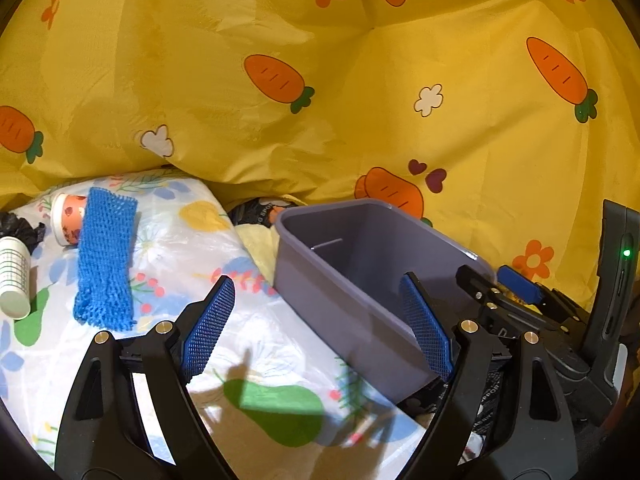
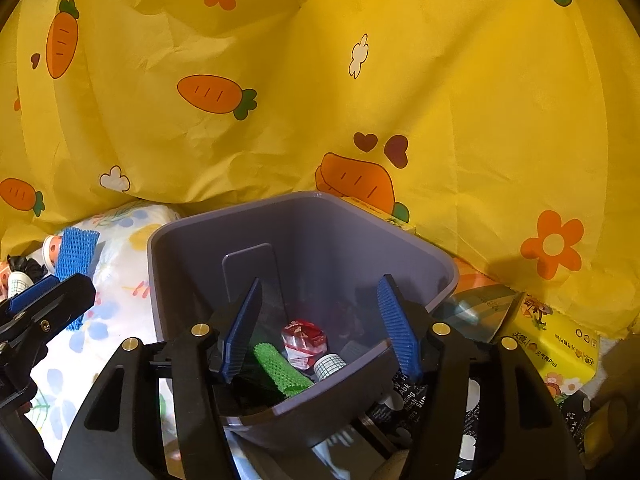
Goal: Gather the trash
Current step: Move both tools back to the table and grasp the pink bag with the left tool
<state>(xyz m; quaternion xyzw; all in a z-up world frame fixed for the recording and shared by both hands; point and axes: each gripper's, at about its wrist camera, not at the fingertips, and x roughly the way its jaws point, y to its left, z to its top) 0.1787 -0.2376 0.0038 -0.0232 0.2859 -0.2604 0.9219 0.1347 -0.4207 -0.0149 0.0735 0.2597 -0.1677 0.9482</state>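
My right gripper (image 2: 320, 328) hangs over the mouth of the grey bin (image 2: 416, 248), its fingers spread with nothing between them; below them in the bin lie a green foam net (image 2: 282, 368), a crumpled red wrapper (image 2: 304, 342) and a small checked cup (image 2: 329, 365). My left gripper (image 1: 320, 326) is also spread wide and empty, hovering over the flowered plastic sheet (image 1: 256, 344) just beside the bin's wall. The trash left to collect sits well off to the left on that sheet: a blue foam net (image 1: 106, 264) lying against a tipped orange paper cup (image 1: 68, 218), a white checked cup (image 1: 14, 276) nearer the edge, and a scrap of black plastic (image 1: 22, 230). I judge the blue net the next piece to take. I should swing the left fingers across, straddle its narrow width, press low so the soft mesh bunches between the pads, and avoid nudging the cup behind it.
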